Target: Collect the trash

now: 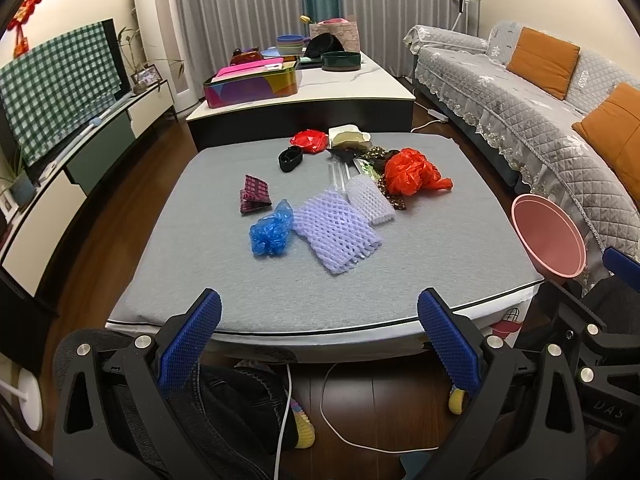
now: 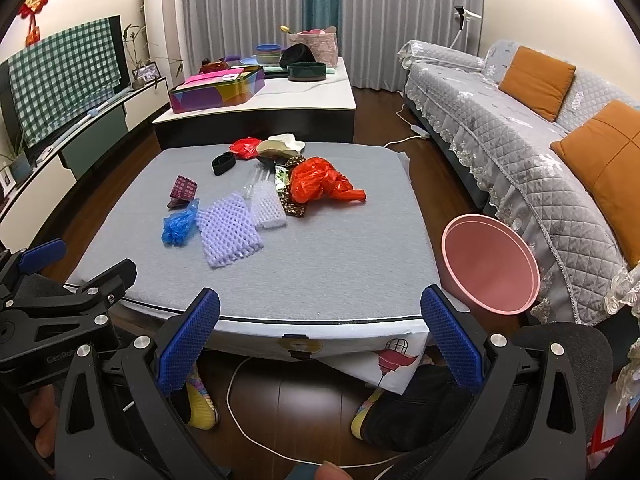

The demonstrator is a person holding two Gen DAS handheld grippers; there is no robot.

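Note:
Trash lies scattered on the grey-topped table: a crumpled blue plastic bag, two white foam fruit nets, a red plastic bag, a dark red wrapper, a black band and a smaller red bag. A pink bin stands off the table's right side. My left gripper and right gripper both hang open at the table's near edge, holding nothing.
A grey sofa with orange cushions runs along the right. A white coffee table with boxes and bowls stands behind. A TV cabinet lines the left wall. Cables and a person's feet in slippers lie under the table.

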